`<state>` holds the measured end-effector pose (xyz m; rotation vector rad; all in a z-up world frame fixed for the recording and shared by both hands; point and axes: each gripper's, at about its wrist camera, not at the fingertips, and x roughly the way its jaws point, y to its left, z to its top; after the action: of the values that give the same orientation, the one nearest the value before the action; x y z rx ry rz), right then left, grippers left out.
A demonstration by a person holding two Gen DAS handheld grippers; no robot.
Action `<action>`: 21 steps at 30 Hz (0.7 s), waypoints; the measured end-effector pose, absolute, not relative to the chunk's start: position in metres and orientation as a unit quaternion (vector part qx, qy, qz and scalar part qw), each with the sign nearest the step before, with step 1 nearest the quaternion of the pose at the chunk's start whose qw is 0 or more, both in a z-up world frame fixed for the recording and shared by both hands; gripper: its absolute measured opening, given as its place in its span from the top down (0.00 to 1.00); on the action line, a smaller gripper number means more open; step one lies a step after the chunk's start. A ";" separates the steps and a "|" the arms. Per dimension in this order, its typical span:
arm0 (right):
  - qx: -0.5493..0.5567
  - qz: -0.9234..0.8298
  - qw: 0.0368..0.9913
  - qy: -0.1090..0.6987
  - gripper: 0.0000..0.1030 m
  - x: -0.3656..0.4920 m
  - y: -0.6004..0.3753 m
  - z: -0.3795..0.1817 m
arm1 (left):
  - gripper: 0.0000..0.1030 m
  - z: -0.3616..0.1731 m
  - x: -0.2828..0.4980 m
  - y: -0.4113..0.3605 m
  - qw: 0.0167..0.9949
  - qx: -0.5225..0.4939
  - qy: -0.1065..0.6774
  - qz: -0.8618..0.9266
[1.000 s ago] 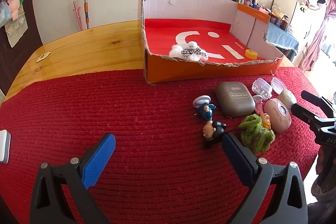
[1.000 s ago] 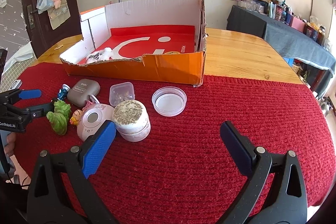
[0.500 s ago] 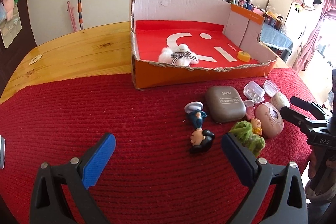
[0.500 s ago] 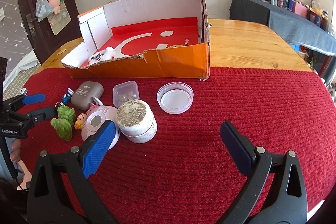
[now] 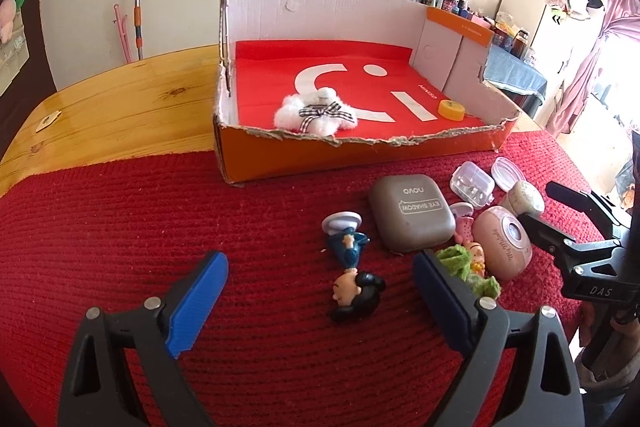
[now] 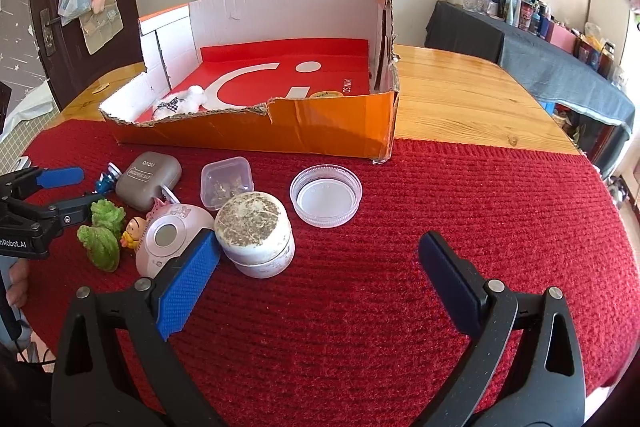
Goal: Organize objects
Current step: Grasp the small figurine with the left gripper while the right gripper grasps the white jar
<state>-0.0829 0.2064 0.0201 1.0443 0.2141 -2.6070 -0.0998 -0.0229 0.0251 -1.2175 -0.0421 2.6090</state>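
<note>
Hovering over the red mat (image 5: 120,227), we held the left gripper (image 5: 320,291) with its jaws spread; they had just been closing a little, and a small doll (image 5: 352,267) lay on the mat between the blue pads (image 5: 196,303), touched by neither. The doll's dark-haired head pointed toward us. Just beside the right-hand pad sat a green toy (image 5: 468,267), and past it a grey case (image 5: 412,219) and a pink case (image 5: 504,243).

We kept the right gripper (image 6: 320,275) spread wide as well, with bare mat between its pads. Its left pad (image 6: 188,279) stood in front of a white jar (image 6: 256,231); we could not tell whether they touched. A clear lid (image 6: 326,195) lay just beyond, and a clear box (image 6: 226,181) beside the jar.

The orange box (image 5: 360,155) sat where the mat's far edge met the bare table (image 5: 120,107). Inside it lay a white plush (image 5: 316,111) near the front wall and a yellow disc (image 5: 451,109) toward its right side.
</note>
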 end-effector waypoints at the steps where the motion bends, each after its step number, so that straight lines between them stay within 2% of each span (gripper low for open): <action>1: 0.367 -0.913 0.163 0.079 0.04 -0.083 0.205 0.019 | 0.11 0.025 -0.100 -0.021 0.135 -0.419 -0.011 0.898; 10: 0.371 -0.904 0.202 0.074 0.37 -0.081 0.198 0.018 | 0.29 0.027 -0.097 -0.015 0.161 -0.411 -0.004 0.897; 12: 0.371 -0.902 0.208 0.070 0.41 -0.082 0.198 0.017 | 0.32 0.027 -0.096 -0.014 0.169 -0.409 -0.001 0.897; 21: 0.373 -0.901 0.215 0.058 0.42 -0.083 0.199 0.016 | 0.46 0.027 -0.095 -0.007 0.183 -0.404 0.009 0.896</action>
<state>-0.0827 0.1994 0.0161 1.0353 0.1601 -2.4979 -0.0955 -0.0071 0.0273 -1.1391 0.0268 2.5283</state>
